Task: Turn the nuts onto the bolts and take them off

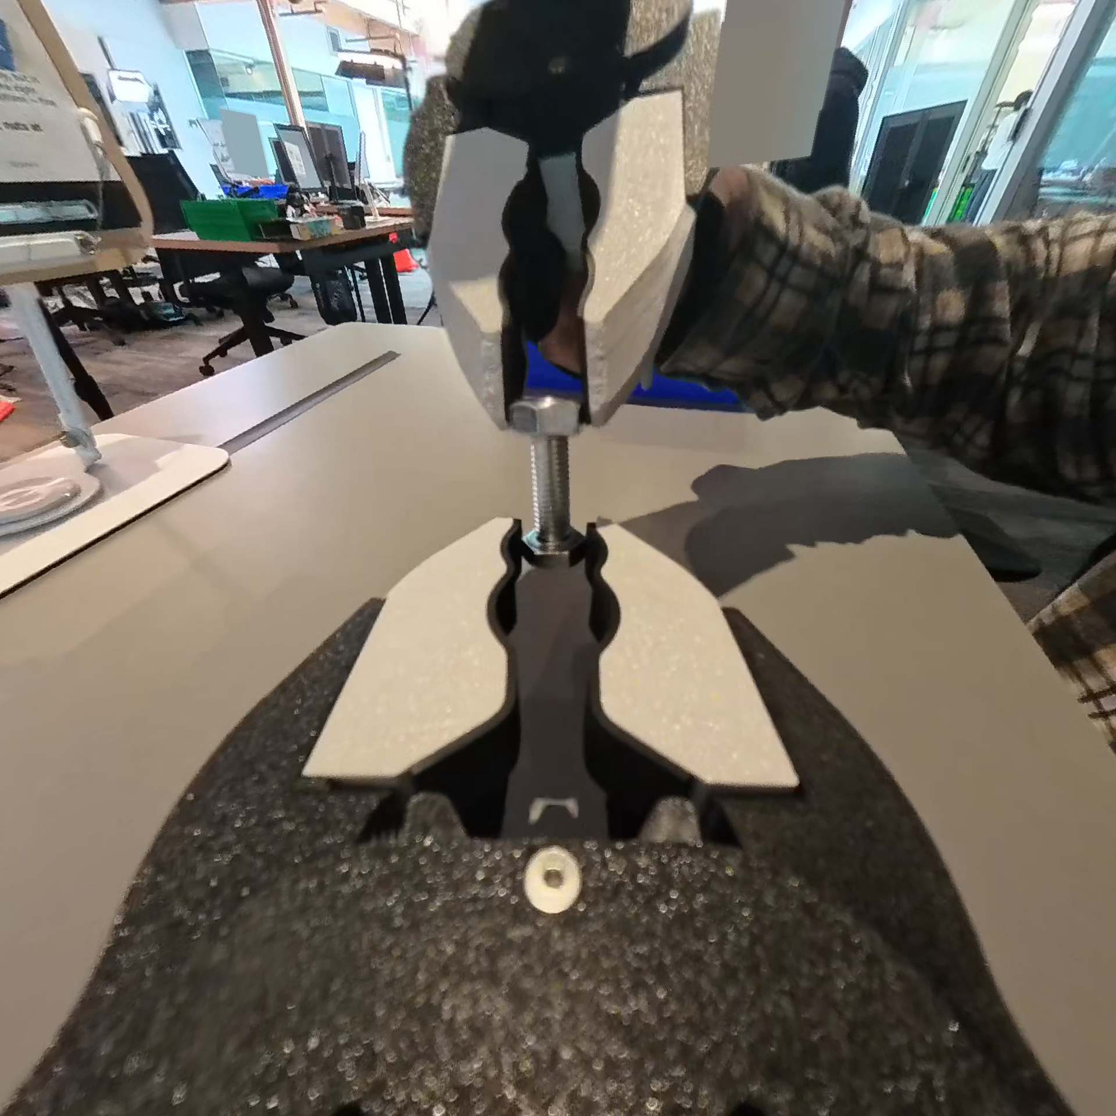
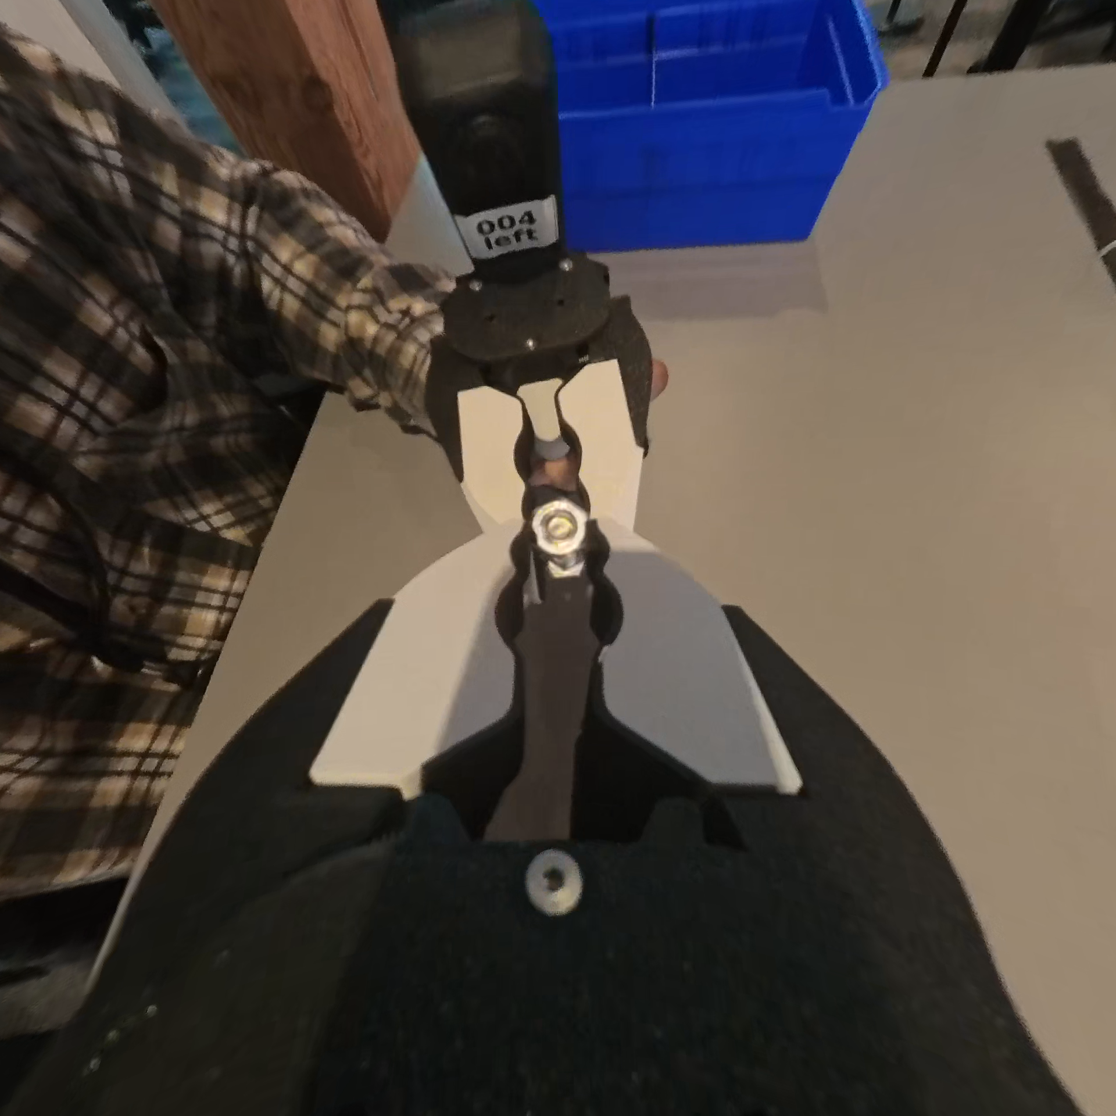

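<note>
A silver bolt (image 1: 549, 483) stands upright above the grey table (image 1: 302, 543), held between both grippers. My left gripper (image 1: 552, 543) is shut on the hex nut (image 1: 552, 546) at the lower end of the thread. My right gripper (image 1: 543, 416) comes down from above and is shut on the bolt's hex head (image 1: 543, 415). In the right wrist view my right gripper (image 2: 561, 561) looks down along the bolt (image 2: 564, 561). There the nut (image 2: 558, 529) sits in the tips of the left gripper (image 2: 557, 519). Most of the thread between head and nut is bare.
A blue bin (image 2: 694, 151) stands on the table behind the grippers, also seen in the left wrist view (image 1: 555, 374). A wooden block (image 2: 302, 90) is beside it. A white stand base (image 1: 90, 483) lies at the left. A plaid sleeve (image 1: 875, 302) reaches in from the right.
</note>
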Available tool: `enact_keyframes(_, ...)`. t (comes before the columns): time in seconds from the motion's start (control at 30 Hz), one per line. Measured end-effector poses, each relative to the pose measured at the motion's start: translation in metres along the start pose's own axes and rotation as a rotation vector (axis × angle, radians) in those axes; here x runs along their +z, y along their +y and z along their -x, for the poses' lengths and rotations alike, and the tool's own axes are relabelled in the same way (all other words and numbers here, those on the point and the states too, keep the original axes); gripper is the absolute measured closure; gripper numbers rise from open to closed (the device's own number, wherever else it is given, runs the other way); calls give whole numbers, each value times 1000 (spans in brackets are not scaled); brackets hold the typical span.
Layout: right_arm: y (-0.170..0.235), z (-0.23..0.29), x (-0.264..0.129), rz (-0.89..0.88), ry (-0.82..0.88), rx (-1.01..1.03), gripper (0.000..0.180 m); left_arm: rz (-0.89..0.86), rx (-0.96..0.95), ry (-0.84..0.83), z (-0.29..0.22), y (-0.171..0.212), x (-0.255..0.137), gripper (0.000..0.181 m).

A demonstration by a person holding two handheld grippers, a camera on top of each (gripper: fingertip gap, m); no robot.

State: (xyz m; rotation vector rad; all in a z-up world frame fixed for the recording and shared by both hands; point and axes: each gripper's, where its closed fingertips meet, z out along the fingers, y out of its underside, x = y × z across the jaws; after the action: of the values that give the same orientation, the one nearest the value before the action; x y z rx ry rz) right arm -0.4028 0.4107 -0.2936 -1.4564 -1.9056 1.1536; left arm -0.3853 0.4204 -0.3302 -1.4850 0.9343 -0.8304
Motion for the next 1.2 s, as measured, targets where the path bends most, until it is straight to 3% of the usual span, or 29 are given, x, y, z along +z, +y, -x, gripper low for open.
enact_keyframes(0.17,4,-1,0,-11,13,4,163,22,18,-16,1,2,0,162)
enact_keyframes(0.63,31,-10,6,266,93,17,163,255,112,-103,8,29,4,161)
enact_keyframes(1.2,19,-9,4,179,74,19,163,145,29,-52,7,18,2,161)
